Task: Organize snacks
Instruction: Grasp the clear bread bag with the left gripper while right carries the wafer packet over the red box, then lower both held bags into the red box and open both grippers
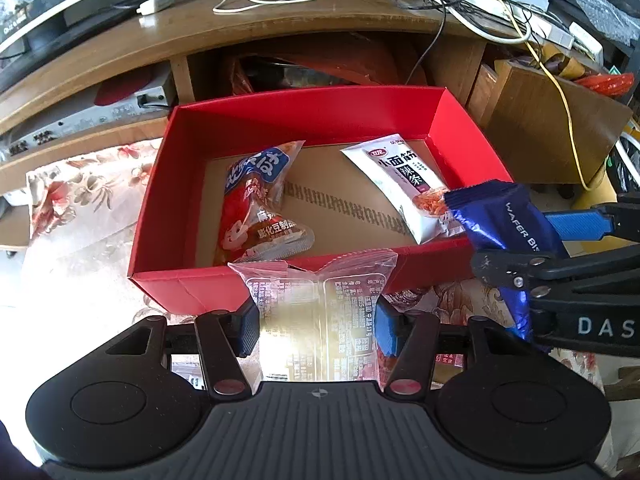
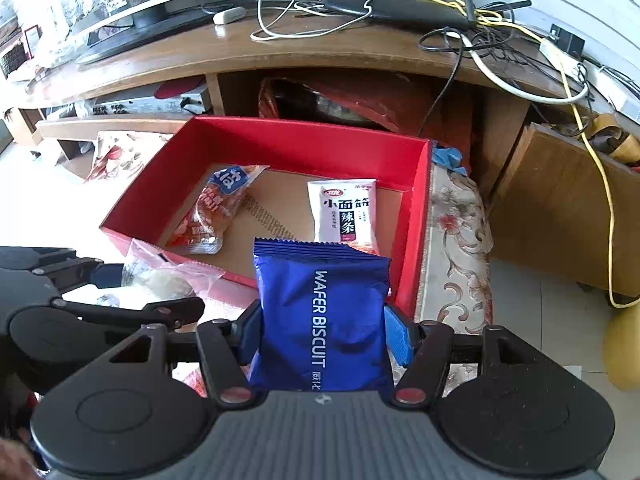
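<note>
Between our left gripper's (image 1: 318, 326) jaws sits a clear plastic snack packet (image 1: 320, 312), pinched; our right gripper (image 2: 324, 334) clamps a blue foil wafer-biscuit packet (image 2: 324, 316) near the red cardboard box (image 1: 168, 184).

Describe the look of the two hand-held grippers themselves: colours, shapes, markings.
Both are alike. The left hand-held gripper has a dark grey ribbed body with round black discs at each side, black linkage arms with red-capped pivots, and blue textured pads. The right hand-held gripper matches it, with the same blue pads; from the left wrist view its side bears white letters "DAS".
</note>
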The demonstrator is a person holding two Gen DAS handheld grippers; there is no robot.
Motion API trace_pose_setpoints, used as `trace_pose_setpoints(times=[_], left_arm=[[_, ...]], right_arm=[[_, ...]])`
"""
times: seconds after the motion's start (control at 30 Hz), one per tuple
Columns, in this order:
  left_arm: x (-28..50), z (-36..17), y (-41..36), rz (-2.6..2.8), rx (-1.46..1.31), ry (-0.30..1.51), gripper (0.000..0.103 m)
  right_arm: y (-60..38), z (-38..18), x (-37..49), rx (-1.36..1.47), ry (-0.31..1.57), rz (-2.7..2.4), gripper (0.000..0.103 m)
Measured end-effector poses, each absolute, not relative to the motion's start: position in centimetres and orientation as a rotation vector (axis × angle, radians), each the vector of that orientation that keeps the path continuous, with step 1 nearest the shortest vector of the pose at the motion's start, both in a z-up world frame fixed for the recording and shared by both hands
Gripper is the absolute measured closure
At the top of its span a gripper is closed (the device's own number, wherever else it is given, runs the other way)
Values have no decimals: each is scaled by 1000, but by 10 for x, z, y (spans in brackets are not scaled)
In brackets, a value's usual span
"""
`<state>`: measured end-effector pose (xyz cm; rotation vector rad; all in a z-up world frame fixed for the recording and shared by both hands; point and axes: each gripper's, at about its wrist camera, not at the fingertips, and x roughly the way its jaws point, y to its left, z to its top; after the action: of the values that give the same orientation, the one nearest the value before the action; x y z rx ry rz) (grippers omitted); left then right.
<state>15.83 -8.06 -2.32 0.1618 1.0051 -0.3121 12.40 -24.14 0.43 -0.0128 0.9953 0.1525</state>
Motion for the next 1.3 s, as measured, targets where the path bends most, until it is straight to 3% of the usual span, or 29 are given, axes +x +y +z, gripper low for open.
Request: trace_pose_setpoints(times=[0.8, 1.3], left_arm=[[180, 10, -79, -298, 111, 919, 41], [219, 4, -91, -272, 137, 902, 41]], right_arm=[[-237, 22, 147, -11, 929, 130, 50], [-241, 1, 190, 8, 942, 113, 50]])
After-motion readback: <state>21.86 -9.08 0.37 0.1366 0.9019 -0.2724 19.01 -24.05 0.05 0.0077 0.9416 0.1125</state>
